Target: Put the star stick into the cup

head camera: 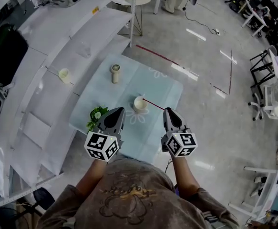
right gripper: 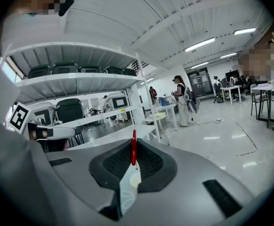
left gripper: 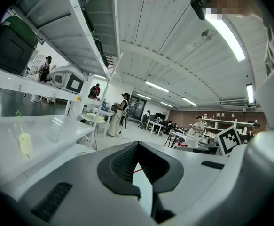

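- One star stick (head camera: 154, 104) in play: a thin red rod, pinched at its near end by the right gripper (head camera: 169, 112), jaws pressed onto it from both sides. The right gripper view showed the red shaft (right gripper: 133, 147) standing up right between the pads.
- The stick ran level across to the one cup (head camera: 139, 104) on the table, its far tip reaching the cup's rim. Whether the tip was inside could not be told.
- That cup was pale and stood upright on a flower print, near the middle of the light blue cloth (head camera: 163, 87).
- Left gripper (head camera: 118, 110) hung just left of the cup, jaws pressed together with nothing in them. That made two grippers, only one loaded.
- Also on the cloth were one small fan (head camera: 115, 73) at the far side and one green plant (head camera: 96, 116) by the left gripper.
- A second cup (head camera: 64, 75) sat apart on the white shelf (head camera: 43, 97). The left gripper view showed it yellow, with a green star (left gripper: 18, 113) above it.
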The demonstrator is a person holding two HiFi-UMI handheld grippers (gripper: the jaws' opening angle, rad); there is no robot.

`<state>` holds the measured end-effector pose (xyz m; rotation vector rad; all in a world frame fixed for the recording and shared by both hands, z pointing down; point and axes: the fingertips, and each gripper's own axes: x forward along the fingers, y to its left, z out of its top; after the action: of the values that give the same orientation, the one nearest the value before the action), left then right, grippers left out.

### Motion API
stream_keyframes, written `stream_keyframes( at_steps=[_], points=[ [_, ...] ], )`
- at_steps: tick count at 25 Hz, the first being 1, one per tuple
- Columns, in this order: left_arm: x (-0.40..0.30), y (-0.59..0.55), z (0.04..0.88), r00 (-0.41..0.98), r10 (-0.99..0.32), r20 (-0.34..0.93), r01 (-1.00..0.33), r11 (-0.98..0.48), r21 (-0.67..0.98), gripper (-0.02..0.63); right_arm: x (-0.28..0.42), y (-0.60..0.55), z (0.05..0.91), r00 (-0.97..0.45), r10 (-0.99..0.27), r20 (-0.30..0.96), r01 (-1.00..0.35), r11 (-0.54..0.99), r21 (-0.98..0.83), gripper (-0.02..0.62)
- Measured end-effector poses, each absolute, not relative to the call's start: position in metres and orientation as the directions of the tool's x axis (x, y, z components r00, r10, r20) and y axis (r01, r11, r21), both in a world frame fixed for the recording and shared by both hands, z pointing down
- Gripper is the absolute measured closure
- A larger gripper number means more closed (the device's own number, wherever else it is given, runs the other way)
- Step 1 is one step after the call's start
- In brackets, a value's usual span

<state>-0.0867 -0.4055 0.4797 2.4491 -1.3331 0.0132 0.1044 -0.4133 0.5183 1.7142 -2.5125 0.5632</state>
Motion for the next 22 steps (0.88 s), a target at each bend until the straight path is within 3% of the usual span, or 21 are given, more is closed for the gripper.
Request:
stream_keyframes(
  at_steps=[13, 22],
  points=[
    [-0.106, -0.415, 0.501, 0.546, -0.805, 0.233, -0.826, -0.471, 0.309, 0.584, 0.094, -0.449, 0.622, -0.358, -0.849, 0.389, -0.909, 0.222, -0.353, 0.575],
    [-0.113, -0.421, 0.507, 0.534, -0.803, 0.264, -0.837, -0.457, 0.302, 0.584, 0.087, -0.462, 0.648, -0.369, -0.835, 0.408, -0.889, 0.189, -0.418, 0.575]
  ],
)
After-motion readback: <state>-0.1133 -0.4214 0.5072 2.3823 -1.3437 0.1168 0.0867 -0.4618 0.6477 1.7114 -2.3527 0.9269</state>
